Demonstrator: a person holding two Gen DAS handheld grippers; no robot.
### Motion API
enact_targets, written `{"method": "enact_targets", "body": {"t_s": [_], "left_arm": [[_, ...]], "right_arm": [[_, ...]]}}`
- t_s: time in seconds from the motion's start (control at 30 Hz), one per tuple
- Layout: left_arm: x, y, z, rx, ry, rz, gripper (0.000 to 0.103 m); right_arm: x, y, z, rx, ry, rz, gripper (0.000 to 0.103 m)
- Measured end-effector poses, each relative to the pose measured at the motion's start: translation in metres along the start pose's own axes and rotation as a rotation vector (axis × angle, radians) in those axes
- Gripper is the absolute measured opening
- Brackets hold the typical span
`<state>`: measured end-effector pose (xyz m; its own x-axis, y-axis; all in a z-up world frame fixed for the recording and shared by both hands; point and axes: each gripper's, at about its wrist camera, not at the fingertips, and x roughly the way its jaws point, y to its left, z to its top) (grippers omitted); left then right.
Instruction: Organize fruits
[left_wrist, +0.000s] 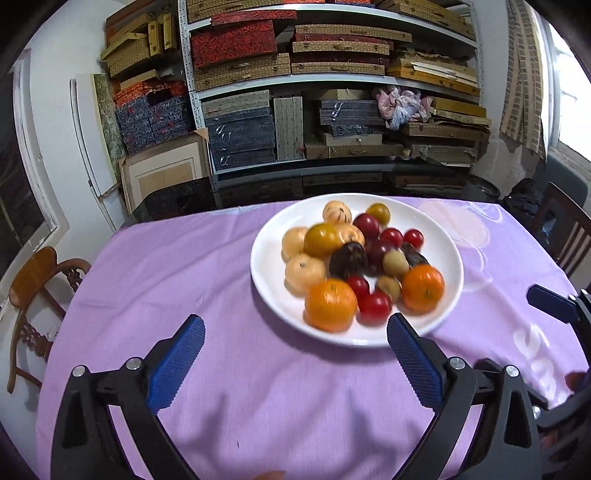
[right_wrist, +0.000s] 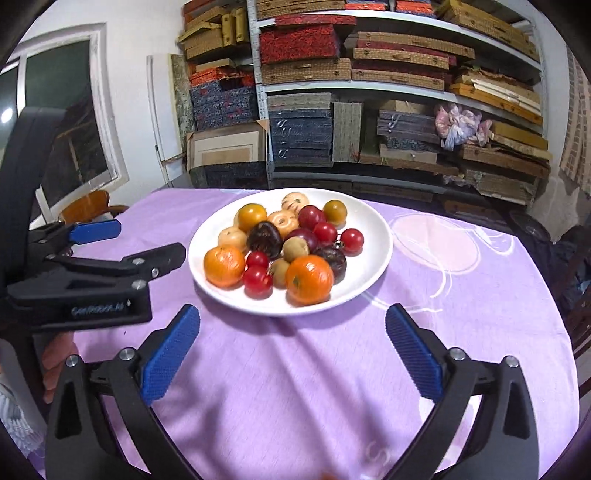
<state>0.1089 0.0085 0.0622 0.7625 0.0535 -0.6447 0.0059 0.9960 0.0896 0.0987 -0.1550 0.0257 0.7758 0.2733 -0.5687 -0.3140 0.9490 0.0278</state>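
Behind plate, cluttered shelves

Box-crammed shelves, white walls, window left

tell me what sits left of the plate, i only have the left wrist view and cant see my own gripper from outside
Observer: The right wrist view shows the left gripper from its side, beside the white plate, low over the purple cloth.
Operator: is it holding any fruit
Observer: No. Its blue pad and black finger stand apart with nothing between them.
Operator: and the right gripper
Observer: The right gripper is open and empty, short of the plate's near rim, about in line with the nearer orange.
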Motion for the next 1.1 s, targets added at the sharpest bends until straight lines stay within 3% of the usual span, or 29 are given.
{"method": "enact_targets", "body": {"t_s": [0.07,0.2,0.37,0.87,1.1], "left_arm": [[-0.006,0.003,-0.012,-0.023,0.014,-0.029,0.1],[-0.015,-0.003,-0.025,-0.02,0.013,-0.016,0.1],[-0.018,-0.005,-0.031,-0.043,0.024,-0.068,0.1],[-0.01,-0.004,-0.036,-0.063,0.032,-0.049,0.099],[-0.008,-0.006,-0.04,-0.078,0.044,-0.075,0.099]], "right_arm": [[-0.002,0.008,-0.008,-0.033,0.014,-0.007,0.099],[-0.002,0.015,-0.018,-0.039,0.026,-0.033,0.099],[0.0,0.005,-0.02,0.032,0.047,-0.022,0.099],[0.004,0.001,-0.022,0.045,0.062,-0.018,0.099],[0.003,0.002,-0.023,0.016,0.058,-0.041,0.099]]}}
